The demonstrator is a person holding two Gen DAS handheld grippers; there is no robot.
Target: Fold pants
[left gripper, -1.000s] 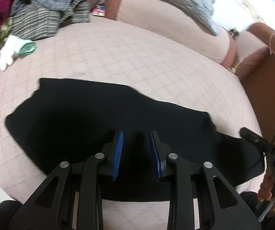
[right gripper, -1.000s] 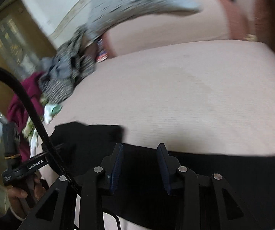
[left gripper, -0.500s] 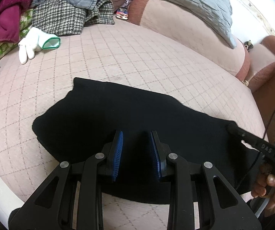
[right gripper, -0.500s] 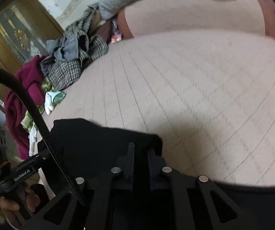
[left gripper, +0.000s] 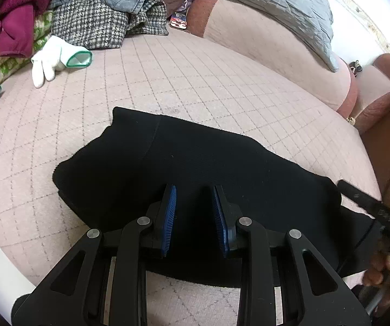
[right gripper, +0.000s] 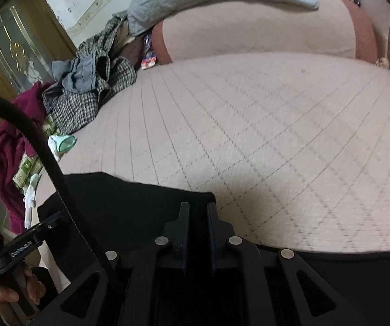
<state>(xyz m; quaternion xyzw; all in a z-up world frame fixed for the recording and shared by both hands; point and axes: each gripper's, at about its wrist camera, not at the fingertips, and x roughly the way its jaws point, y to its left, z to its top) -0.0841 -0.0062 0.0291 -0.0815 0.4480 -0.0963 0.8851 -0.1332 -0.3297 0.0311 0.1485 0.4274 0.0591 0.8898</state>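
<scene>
The bed [left gripper: 222, 87], with its pink quilted cover, fills both my views, and the black pants [left gripper: 195, 168] lie flat across its near edge, waist end toward my left side and the leg end running off to the right. A heap of clothes [left gripper: 99, 19] sits well apart at the far left, with a white glove [left gripper: 50, 59] just beside it. My left claw [left gripper: 195, 212] hangs spread over the middle of the pants, gripping nothing. My right claw [right gripper: 197, 233] is pressed nearly together and, as I judge it, pinching the leg end of the pants. My worry is that pinch: if it holds only the top layer, carrying it over leaves the lower layer behind and the fold bunches; with nothing pinning the middle, the whole garment could drag.
</scene>
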